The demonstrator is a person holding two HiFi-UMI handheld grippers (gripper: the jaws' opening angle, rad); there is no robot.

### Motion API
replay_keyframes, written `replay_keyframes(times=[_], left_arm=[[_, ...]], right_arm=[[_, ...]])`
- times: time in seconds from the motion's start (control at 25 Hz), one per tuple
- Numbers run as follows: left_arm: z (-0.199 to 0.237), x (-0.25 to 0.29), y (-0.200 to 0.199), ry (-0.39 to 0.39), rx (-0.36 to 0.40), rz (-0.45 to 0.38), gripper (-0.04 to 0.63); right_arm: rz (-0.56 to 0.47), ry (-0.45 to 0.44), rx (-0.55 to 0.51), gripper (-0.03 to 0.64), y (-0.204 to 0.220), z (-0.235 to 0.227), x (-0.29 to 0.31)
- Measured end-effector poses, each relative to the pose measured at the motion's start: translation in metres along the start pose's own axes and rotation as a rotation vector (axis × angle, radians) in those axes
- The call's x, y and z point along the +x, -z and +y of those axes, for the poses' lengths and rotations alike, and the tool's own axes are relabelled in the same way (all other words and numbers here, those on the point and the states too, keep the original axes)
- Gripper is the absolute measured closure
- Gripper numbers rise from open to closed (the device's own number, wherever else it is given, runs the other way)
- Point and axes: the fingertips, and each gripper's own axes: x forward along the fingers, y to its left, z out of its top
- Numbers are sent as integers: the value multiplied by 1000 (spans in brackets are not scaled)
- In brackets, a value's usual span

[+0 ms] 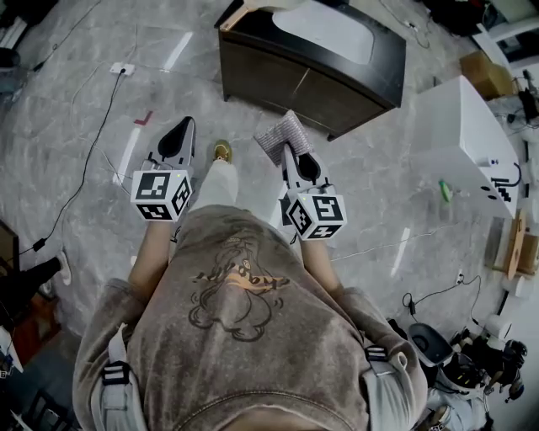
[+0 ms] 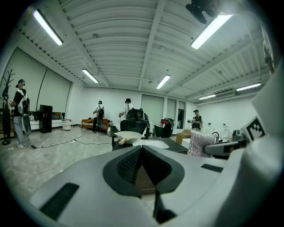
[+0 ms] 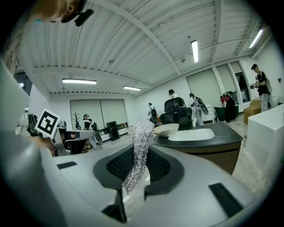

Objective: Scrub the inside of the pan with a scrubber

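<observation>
- While we count only one scrubber (image 3: 140,148), it stands out: a silvery, glittering mesh pad, upright and clamped between the jaws of the right gripper (image 3: 138,159), in the air ahead of the person's chest.
- From the head view, the scrubber (image 1: 284,135) sticks out past the right gripper (image 1: 290,151) as a crumpled grey patch above the marbled floor (image 1: 76,109).
- We see one pan (image 2: 128,135), pale with a wooden handle, resting at a corner of the single dark counter (image 1: 312,80), well apart from the scrubber.
- One white basin (image 1: 324,29) is set into that counter's top, just beside the pan (image 1: 253,8).
- We count two grippers; the left gripper (image 2: 141,153) has its jaws pressed together with nothing between them.
- Two marker cubes show, one on the left gripper (image 1: 162,195) and one on the right (image 1: 316,215).
- We count at least four people (image 2: 20,111) standing far off in the left gripper view.
</observation>
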Motion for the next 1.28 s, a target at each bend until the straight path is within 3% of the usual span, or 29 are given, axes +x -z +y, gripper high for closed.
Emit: replay_keyframes(times=[0.44,1.28], left_arm=[[34,116,-16,15,5,16,575],[128,348,-68,107,19,109,575]], right_arm=[[-57,121,-9,532,-34,-67,55],[-40,166,-25,532,-115,-153,273]])
